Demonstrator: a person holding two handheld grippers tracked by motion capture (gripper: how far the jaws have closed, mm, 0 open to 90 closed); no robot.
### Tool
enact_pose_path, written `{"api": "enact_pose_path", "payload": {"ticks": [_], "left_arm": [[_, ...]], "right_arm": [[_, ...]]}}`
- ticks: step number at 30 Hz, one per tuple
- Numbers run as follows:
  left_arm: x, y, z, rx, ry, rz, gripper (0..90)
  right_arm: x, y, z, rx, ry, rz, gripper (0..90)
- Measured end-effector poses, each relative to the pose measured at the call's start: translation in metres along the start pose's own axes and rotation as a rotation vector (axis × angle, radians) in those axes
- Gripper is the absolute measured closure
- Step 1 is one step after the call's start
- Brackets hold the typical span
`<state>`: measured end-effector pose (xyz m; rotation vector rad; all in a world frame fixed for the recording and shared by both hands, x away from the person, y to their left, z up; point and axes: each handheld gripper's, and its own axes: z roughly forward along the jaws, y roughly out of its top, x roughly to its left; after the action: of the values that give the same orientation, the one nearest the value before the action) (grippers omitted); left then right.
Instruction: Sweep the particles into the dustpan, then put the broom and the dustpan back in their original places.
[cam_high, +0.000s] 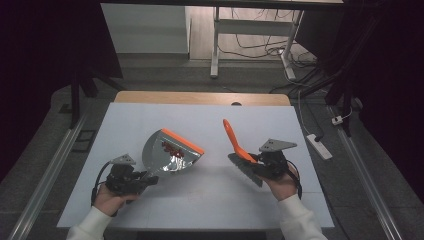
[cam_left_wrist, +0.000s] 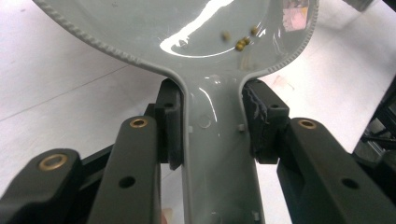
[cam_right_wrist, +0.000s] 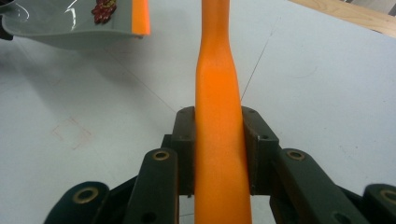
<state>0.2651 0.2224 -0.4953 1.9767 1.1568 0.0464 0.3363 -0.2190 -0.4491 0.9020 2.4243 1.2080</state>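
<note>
Between the pads of the left gripper (cam_left_wrist: 212, 123) sat the grey handle of the dustpan (cam_high: 172, 150), clamped from both sides, its pan spreading beyond the fingertips with red bits (cam_high: 172, 148) inside. The right gripper (cam_right_wrist: 218, 149) was clamped on the orange brush (cam_high: 239, 150) handle, which ran on past its fingers above the white table (cam_high: 210, 195).

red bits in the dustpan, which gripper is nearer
Left. The left gripper holds the dustpan by its handle, just below the red bits; the right gripper, clamping the brush, sits across the table.
</note>
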Motion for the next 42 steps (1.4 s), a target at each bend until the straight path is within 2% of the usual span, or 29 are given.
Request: {"api": "enact_pose_path", "payload": {"ticks": [17,28,37,42], "left_arm": [[0.011,-0.012,-0.006,-0.027,0.037,-0.102,61.5],[0.016,-0.024,-0.011,-0.059,0.096,-0.19,61.6],[0.017,-0.028,-0.004,-0.047,0.158,-0.234,61.5],[0.017,-0.029,0.0,-0.054,0.179,-0.273,61.5]], "right_arm": [[0.0,-0.008,-0.002,0.012,0.014,0.006,70.1],[0.001,-0.01,-0.005,0.016,0.025,-0.002,70.2],[-0.001,-0.013,-0.006,0.019,0.029,0.006,70.1],[-0.001,-0.016,-0.005,0.032,0.026,0.006,70.2]]}}
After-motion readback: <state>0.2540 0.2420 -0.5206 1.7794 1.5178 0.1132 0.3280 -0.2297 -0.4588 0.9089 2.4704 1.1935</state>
